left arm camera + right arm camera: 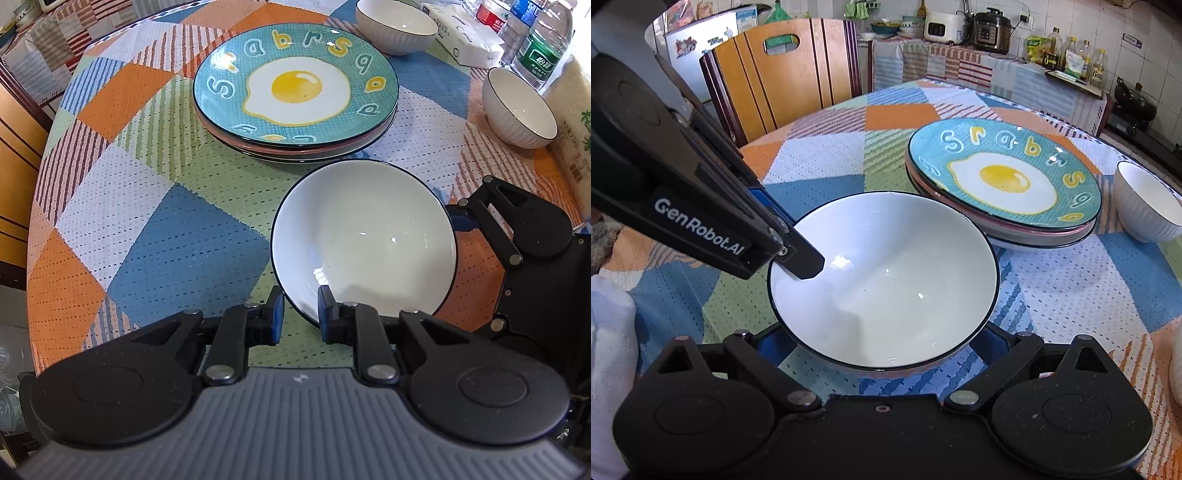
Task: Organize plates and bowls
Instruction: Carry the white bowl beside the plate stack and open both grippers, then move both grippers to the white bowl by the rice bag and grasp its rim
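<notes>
A white bowl with a dark rim (364,240) (882,277) sits on the patchwork tablecloth. My left gripper (301,312) straddles the bowl's near rim, one blue pad inside and one outside, with a small gap to the rim. In the right wrist view its finger (801,262) reaches into the bowl. My right gripper (882,347) is open wide with its fingers either side of the bowl, mostly hidden under it. A stack of plates, the top one teal with a fried egg (295,92) (1004,177), stands just beyond the bowl.
Two more white ribbed bowls (397,26) (519,109) stand at the far right; one also shows in the right wrist view (1148,203). Water bottles (543,48), a tissue pack (465,37) and a rice bag (572,122) crowd the right edge. A wooden chair (783,77) stands behind the table.
</notes>
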Motion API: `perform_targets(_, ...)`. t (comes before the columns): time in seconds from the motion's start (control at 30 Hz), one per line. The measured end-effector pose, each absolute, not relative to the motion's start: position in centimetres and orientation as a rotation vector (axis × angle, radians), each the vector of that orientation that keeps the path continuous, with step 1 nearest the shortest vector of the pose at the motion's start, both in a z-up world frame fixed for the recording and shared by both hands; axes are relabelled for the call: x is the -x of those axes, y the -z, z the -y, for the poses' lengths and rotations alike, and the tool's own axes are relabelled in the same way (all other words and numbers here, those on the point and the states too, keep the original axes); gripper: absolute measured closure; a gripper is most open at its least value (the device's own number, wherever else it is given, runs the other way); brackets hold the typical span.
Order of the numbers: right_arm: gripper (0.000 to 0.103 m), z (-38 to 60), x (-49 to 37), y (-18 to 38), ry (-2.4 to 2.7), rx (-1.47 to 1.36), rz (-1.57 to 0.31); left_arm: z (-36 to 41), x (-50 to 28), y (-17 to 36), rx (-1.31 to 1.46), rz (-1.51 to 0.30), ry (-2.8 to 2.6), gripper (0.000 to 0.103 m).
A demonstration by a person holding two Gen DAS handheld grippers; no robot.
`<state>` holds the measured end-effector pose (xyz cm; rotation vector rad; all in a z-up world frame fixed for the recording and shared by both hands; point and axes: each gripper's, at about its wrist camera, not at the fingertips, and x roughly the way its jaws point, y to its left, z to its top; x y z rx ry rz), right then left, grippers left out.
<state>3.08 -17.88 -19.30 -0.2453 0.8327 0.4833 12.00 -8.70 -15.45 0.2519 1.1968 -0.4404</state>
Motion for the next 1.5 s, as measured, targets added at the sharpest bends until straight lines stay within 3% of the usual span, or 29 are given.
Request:
perform_targets(0.6, 0.004, 20.7, -0.9, 14.3, -0.471, 0.246, -0.785, 9.4, -10.5, 11.1, -0.254, -1.181, 0.496, 0.064)
perform_targets(1.1, 0.004, 31.0, 2.5, 7.8, -0.198, -0.009, -0.717, 12.6, -9.5, 5.6, -0.267, -1.121, 0.597, 0.060)
perform_targets(1.5, 0.004, 35.4, 2.2, 9.6, 0.014, -0.031, -0.745, 17.7, -11.2, 3.8, -0.233, -1.063, 0.684, 0.055)
